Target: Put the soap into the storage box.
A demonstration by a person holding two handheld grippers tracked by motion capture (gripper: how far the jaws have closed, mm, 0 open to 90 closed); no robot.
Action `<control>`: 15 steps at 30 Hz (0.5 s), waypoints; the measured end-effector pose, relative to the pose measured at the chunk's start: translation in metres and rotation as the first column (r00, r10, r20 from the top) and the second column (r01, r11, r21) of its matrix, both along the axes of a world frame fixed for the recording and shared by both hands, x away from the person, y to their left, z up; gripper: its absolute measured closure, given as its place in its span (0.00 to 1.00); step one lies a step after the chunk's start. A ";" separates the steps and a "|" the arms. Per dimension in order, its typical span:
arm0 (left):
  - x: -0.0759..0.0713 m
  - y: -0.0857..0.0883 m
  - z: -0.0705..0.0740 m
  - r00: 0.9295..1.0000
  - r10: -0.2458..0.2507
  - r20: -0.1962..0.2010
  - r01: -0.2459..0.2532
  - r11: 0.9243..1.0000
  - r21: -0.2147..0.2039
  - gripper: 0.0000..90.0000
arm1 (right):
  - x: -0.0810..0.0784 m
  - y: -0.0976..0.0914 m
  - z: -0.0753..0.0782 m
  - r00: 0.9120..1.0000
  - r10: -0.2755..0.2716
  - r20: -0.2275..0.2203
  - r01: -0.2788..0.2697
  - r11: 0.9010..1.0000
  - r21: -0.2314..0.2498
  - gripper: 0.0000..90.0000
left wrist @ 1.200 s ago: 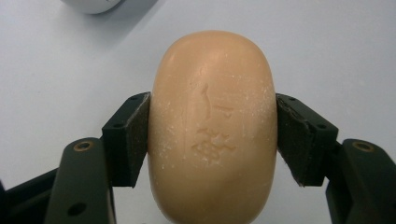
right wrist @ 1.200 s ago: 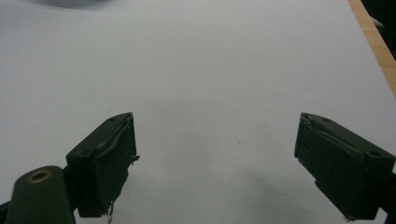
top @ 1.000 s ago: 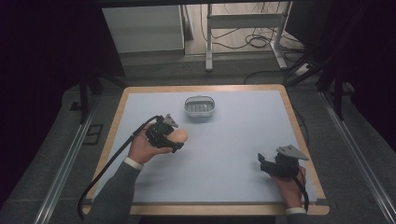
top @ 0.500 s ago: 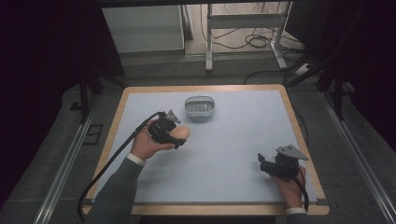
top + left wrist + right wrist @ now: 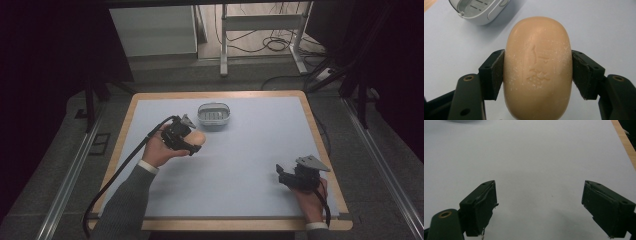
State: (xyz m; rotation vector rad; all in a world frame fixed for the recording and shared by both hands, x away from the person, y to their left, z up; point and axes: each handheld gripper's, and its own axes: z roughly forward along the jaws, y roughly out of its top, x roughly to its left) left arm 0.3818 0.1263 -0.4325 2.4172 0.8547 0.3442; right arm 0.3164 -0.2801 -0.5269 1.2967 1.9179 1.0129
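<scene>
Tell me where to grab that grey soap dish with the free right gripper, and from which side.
Take the soap dish by its long rim, probably from above with the right gripper, one jaw inside the open tray and one outside. It sits upright with nothing in it, and its thin wall fits between the open jaws. Its rounded ends would likely slip. The left gripper is busy clamping the soap bar.

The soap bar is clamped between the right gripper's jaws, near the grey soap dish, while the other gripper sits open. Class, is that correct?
Not quite: the left gripper clamps the soap bar, as the left gripper view shows. The soap dish is nearby, and the right gripper is open.
</scene>
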 end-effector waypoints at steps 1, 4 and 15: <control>0.001 0.000 0.001 1.000 -0.002 -0.002 0.002 1.000 -0.005 0.36 | 0.000 0.000 0.000 1.000 0.000 0.000 0.000 1.000 0.000 0.15; 0.003 -0.003 0.003 1.000 -0.006 -0.003 0.006 1.000 -0.007 0.36 | 0.000 0.000 0.000 1.000 0.000 0.000 0.000 1.000 0.000 0.15; 0.014 -0.007 0.003 1.000 0.002 -0.010 -0.002 1.000 -0.006 0.36 | 0.000 0.000 0.000 1.000 0.000 -0.001 0.000 1.000 0.002 0.15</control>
